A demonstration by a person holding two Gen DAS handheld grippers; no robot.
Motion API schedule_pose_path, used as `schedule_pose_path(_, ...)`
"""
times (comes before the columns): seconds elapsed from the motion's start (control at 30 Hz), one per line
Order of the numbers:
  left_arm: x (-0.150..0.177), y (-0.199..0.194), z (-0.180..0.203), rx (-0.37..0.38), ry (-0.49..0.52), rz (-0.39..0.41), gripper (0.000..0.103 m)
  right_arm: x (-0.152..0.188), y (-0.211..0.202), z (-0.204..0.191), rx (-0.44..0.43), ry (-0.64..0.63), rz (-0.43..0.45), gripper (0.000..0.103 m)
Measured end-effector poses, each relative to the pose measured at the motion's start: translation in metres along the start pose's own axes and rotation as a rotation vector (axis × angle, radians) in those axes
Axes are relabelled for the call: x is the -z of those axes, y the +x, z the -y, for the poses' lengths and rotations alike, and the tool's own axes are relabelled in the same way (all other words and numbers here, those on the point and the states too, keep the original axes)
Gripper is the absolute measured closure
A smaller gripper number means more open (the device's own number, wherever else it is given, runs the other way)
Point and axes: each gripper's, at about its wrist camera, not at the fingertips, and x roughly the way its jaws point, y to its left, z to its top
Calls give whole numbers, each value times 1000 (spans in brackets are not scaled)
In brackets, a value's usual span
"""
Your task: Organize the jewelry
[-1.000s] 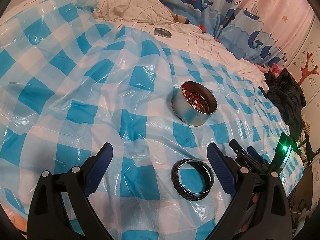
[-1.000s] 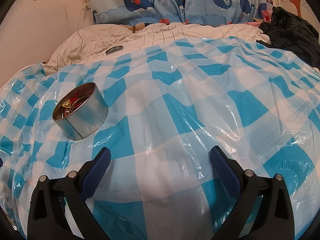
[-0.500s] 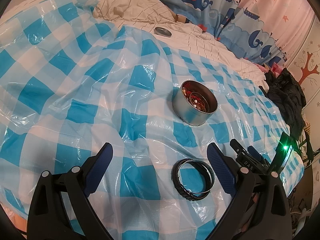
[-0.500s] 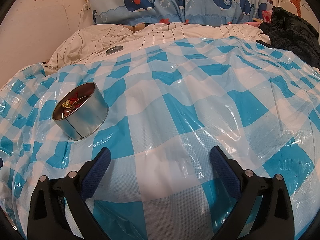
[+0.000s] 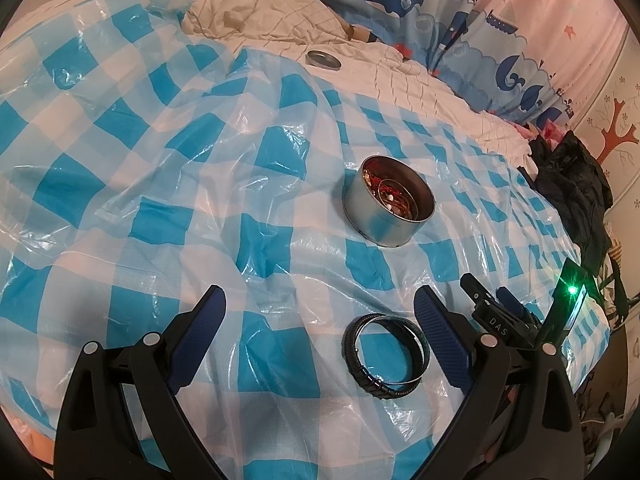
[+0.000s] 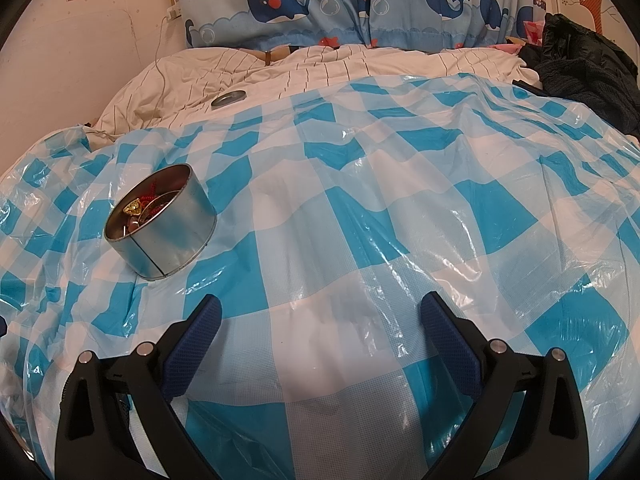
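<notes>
On a bed draped in blue-and-white checked plastic sheet, we find the bracelets, a dark braided band and a thin metal bangle lying overlapped, flat on the sheet between the fingers of our left gripper, closer to its right-hand pad and apparently just clear of it. Beyond them, well apart, stands the round metal tin, open and already holding red and gold pieces; from this angle we cannot make out each item inside. The tin's lid rests far back on the striped bedding, near the whale-print curtain.

Both tongs are spread wide and grip nothing. Our right gripper hovers over bare sheet, with the tin off to its left. Over the past second almost nothing has shifted: the left gripper has crept only slightly, and the bracelets sit where they did, framed but not taken. We read this as a pause before the pick, with the last loose pieces yet to reach the tin and the lid yet to go on. Closing on two stacked rings over slippery plastic may let one slide free.
</notes>
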Motion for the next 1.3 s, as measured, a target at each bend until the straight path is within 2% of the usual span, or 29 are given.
schedule_pose_path(1.3,2,1,2,-7,4,-12,12,-1,0,0,0,-1,-2,7)
